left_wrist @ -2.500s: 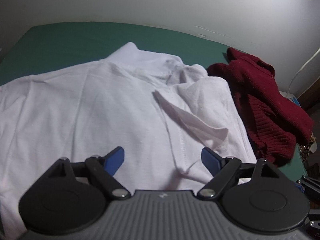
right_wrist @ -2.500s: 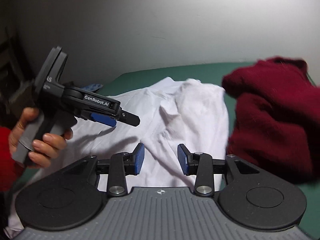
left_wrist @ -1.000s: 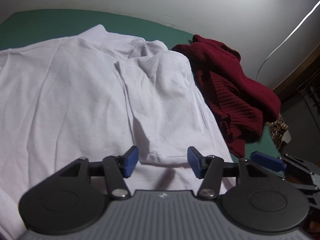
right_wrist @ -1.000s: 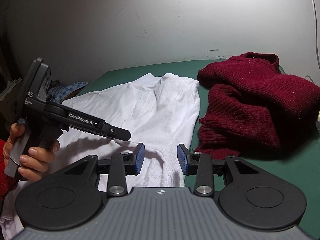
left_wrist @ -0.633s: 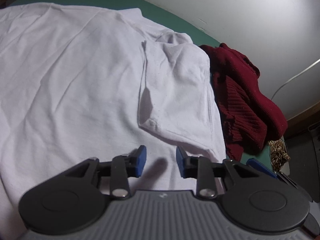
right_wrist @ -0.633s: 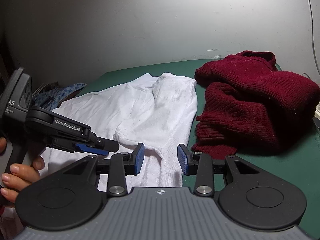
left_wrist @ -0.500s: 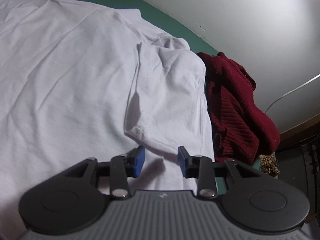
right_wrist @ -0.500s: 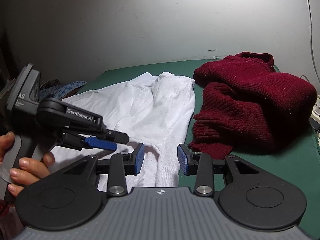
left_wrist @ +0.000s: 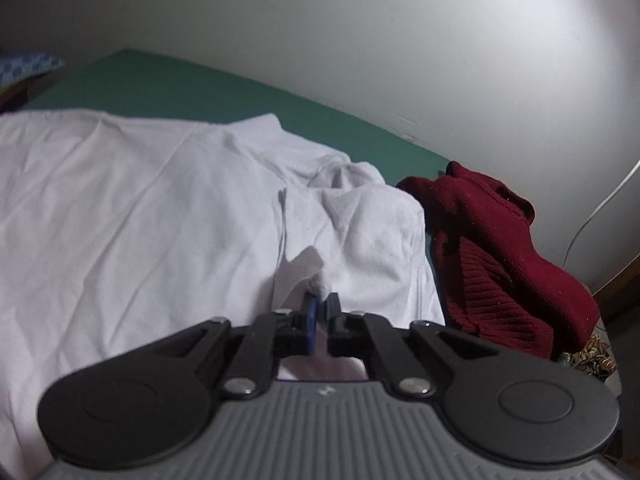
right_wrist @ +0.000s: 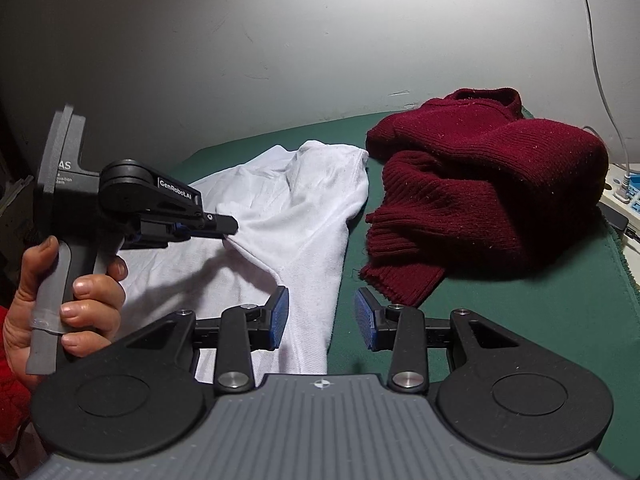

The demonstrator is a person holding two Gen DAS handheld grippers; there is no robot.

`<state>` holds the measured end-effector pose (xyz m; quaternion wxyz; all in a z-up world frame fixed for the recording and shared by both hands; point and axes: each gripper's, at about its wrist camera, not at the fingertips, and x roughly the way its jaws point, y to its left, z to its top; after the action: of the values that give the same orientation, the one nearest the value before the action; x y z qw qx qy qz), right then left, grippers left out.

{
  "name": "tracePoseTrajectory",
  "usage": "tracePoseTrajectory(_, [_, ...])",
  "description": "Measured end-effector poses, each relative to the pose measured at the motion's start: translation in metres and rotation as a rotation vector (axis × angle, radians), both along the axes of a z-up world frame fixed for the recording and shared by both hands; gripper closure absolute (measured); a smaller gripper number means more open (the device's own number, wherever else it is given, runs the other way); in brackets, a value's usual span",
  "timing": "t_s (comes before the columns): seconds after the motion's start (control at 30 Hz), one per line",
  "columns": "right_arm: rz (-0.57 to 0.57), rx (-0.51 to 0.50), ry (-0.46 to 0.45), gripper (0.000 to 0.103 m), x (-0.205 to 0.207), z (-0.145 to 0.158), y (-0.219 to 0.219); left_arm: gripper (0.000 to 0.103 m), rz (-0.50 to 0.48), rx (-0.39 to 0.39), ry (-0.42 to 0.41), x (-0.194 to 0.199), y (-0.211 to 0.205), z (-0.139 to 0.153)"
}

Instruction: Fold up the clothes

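A white T-shirt lies spread on the green surface, its right sleeve folded inward over the body. My left gripper is shut on the edge of that sleeve, and a small bunch of white cloth pokes out above the blue pads. In the right wrist view the left gripper pinches the white T-shirt and lifts the fabric a little. My right gripper stands open over the shirt's right side edge, with nothing between its fingers.
A crumpled dark red sweater lies on the green surface right of the shirt, also seen as the dark red sweater. A white power strip with a cable sits at the far right edge. A hand holds the left gripper's handle.
My left gripper has gone from open to shut on the folded sleeve's edge and raised it slightly. My right gripper has stayed open, shifting little.
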<state>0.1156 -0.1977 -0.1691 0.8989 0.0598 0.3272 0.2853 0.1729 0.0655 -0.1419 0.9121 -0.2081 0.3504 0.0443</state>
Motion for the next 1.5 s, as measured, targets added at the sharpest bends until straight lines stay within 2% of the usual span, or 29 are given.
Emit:
tracePoseTrajectory(0.13, [0.007, 0.005, -0.007, 0.064, -0.001, 0.003, 0.002, 0.103, -0.025, 0.184, -0.082, -0.011, -0.008, 0.026])
tracePoseTrajectory(0.2, [0.014, 0.007, -0.010, 0.064, -0.002, 0.004, 0.004, 0.103, -0.027, 0.258, -0.078, -0.011, -0.005, 0.028])
tracePoseTrajectory(0.27, [0.019, 0.007, -0.011, 0.064, -0.002, 0.004, 0.005, 0.103, -0.047, 0.311, -0.010, -0.005, 0.000, 0.015])
tracePoseTrajectory(0.37, [0.054, -0.015, -0.047, 0.064, 0.007, 0.008, 0.014, 0.103, -0.070, 0.340, 0.123, -0.004, 0.006, -0.023])
tracePoseTrajectory(0.5, [0.138, -0.054, -0.132, 0.064, 0.044, 0.025, 0.042, 0.103, -0.052, 0.301, 0.104, -0.017, 0.008, -0.036])
tracePoseTrajectory(0.7, [0.331, -0.225, -0.181, 0.059, 0.100, -0.002, 0.132, 0.103, -0.056, 0.319, 0.096, -0.013, -0.001, -0.039])
tracePoseTrajectory(0.9, [0.505, -0.376, -0.239, 0.060, 0.149, -0.027, 0.216, 0.103, -0.055, 0.300, 0.100, -0.013, 0.001, -0.038])
tracePoseTrajectory(0.97, [0.491, -0.342, -0.277, 0.061, 0.146, -0.028, 0.220, 0.103, -0.056, 0.292, 0.094, -0.013, 0.002, -0.039])
tracePoseTrajectory(1.03, [0.475, -0.305, -0.262, 0.061, 0.148, -0.026, 0.219, 0.103, -0.059, 0.288, 0.085, -0.014, 0.003, -0.039])
tracePoseTrajectory(1.13, [0.448, -0.315, -0.259, 0.061, 0.152, -0.029, 0.214, 0.103, -0.066, 0.292, 0.073, -0.013, 0.002, -0.040])
tracePoseTrajectory(1.27, [0.352, -0.268, -0.228, 0.061, 0.165, -0.035, 0.201, 0.103, -0.069, 0.272, 0.070, -0.012, 0.005, -0.040])
tracePoseTrajectory(1.33, [0.330, -0.229, -0.179, 0.063, 0.173, -0.036, 0.199, 0.103, -0.070, 0.259, 0.074, -0.010, 0.006, -0.039])
tracePoseTrajectory(1.37, [0.323, -0.216, -0.157, 0.068, 0.177, -0.035, 0.199, 0.103, -0.070, 0.249, 0.076, -0.008, 0.008, -0.039])
tracePoseTrajectory(1.4, [0.321, -0.205, -0.143, 0.089, 0.178, -0.034, 0.200, 0.103, -0.070, 0.239, 0.079, -0.007, 0.009, -0.039])
tracePoseTrajectory(1.43, [0.318, -0.202, -0.140, 0.098, 0.177, -0.032, 0.200, 0.103, -0.072, 0.229, 0.080, -0.006, 0.011, -0.038])
tracePoseTrajectory(1.5, [0.294, -0.194, -0.154, 0.099, 0.173, -0.027, 0.196, 0.103, -0.073, 0.214, 0.076, -0.004, 0.017, -0.035])
